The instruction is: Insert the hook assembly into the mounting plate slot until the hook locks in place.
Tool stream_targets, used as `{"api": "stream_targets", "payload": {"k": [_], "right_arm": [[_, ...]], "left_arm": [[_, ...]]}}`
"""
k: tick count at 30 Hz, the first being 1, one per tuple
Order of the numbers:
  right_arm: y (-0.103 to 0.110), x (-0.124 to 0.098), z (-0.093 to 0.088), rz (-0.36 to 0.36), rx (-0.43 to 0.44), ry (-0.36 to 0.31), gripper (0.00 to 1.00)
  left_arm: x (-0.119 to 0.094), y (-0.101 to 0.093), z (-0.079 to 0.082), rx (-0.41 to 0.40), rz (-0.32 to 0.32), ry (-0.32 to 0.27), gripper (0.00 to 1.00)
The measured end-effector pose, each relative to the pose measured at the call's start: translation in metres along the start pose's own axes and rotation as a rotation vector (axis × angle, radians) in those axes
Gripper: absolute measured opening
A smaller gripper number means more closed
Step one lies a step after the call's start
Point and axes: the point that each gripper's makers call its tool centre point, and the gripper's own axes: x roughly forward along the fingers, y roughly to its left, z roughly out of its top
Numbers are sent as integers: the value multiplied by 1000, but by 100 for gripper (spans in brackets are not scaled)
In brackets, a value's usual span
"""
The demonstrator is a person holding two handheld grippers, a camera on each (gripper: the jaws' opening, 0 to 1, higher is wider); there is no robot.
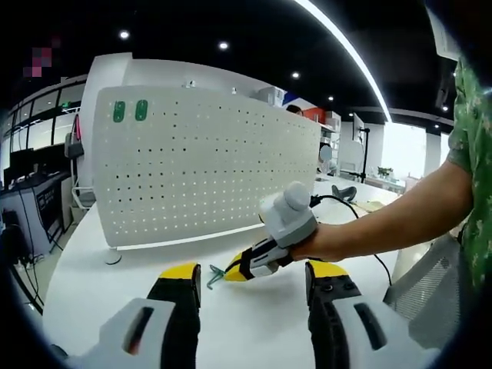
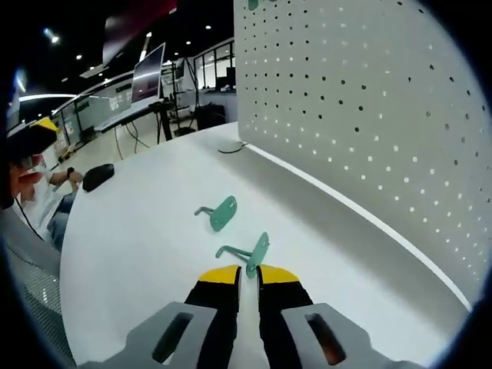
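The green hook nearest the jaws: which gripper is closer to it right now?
Right. The right gripper has its yellow tips at the nearer green hook; whether it grips is unclear. The left gripper sits farther back, jaws open.

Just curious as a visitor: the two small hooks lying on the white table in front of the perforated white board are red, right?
Not quite. The right gripper view shows both small hooks, one nearer the jaws and one farther off, are green, not red. They do lie on the white table in front of the perforated white board.
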Motion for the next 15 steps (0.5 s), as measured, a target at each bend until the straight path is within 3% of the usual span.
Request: {"api": "stream_targets", "payload": {"k": [15], "right_arm": [[-6,-3,3,-31,-29,-12,4]], "left_arm": [[1,-1,-1,-3,-6,6,55]]}}
